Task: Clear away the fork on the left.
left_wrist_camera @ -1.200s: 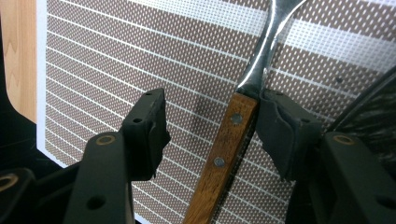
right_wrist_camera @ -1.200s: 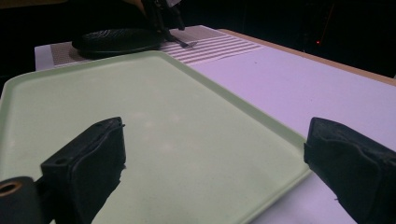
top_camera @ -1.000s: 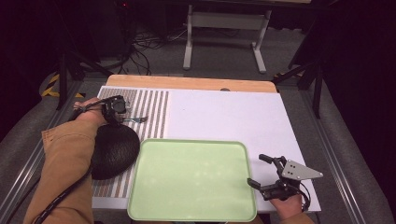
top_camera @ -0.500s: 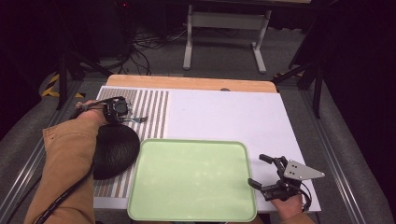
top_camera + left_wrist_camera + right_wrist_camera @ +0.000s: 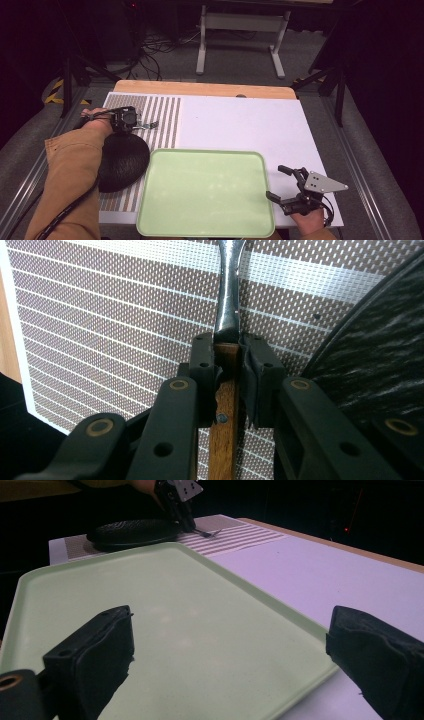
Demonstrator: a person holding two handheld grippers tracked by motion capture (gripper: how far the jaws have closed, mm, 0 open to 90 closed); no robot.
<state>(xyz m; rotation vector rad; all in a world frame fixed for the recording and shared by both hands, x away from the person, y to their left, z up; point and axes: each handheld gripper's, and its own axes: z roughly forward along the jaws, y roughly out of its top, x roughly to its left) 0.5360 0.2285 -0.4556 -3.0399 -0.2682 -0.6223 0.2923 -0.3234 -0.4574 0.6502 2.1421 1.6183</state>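
In the left gripper view the fork (image 5: 228,305) runs off the top edge, tines unseen, and its wooden handle leaves the bottom edge. The black plate (image 5: 370,355) is cropped at right.

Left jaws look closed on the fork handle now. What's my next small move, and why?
Probably lift the left gripper straight up a little. Its jaws have just been closing and now pinch the fork at its wooden handle, while the fork lies flat on the striped mat beside the black plate.

Fork (image 5: 227,365): wood handle, shiny metal neck.
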